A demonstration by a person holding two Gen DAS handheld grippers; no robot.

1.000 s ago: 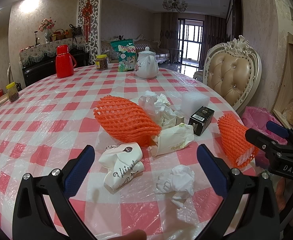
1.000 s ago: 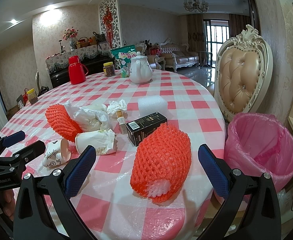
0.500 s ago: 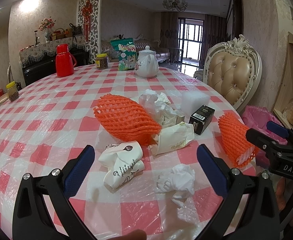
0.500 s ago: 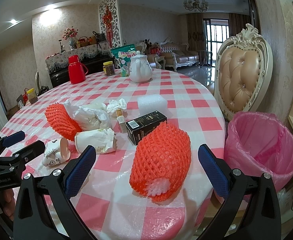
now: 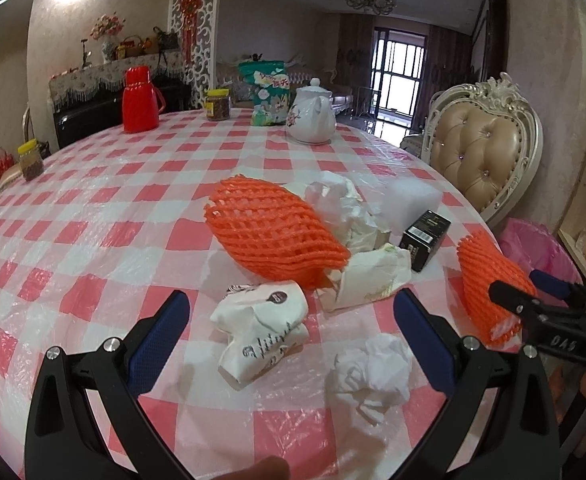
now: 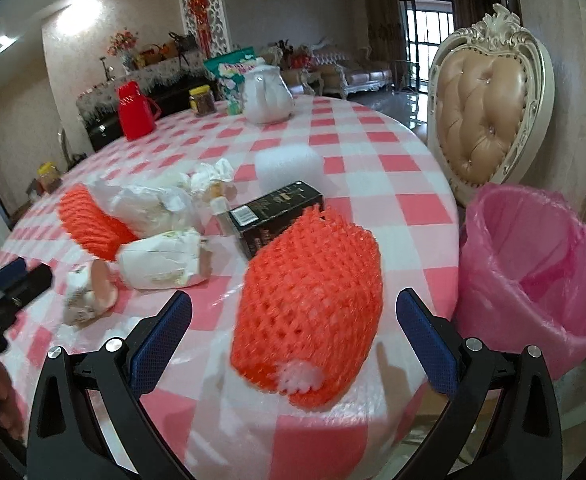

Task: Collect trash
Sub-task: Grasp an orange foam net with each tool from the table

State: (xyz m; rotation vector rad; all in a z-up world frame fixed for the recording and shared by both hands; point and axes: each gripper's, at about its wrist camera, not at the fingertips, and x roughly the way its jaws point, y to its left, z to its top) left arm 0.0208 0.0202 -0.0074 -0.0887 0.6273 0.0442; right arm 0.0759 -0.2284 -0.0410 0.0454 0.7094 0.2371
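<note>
Round table (image 5: 93, 208) with pink-checked cloth, trash piled near its right edge. Left gripper (image 5: 291, 336) hovers low over the near side, fingers wide apart, nothing between them but table; crushed cup (image 5: 263, 336) and tissue wad (image 5: 369, 376) lie just ahead. Behind those: big orange net (image 5: 273, 236), second cup (image 5: 373, 276) touching it, crumpled wrappers (image 5: 341, 204), black box (image 5: 425, 234), white foam block (image 5: 411, 198).

Right gripper (image 6: 293, 340) is also spread open, holding nothing, lined up on the second orange net (image 6: 313, 312), which sits at the table edge between the fingers but not touching them. Slight motion blur in right view. Pink-lined bin (image 6: 533, 280) stands on the floor just beside the table, right of that net, below a padded chair (image 6: 489, 108).

Far side of table: teapot (image 5: 311, 120), red flask (image 5: 139, 100), jar (image 5: 218, 104), green bag (image 5: 269, 96).
</note>
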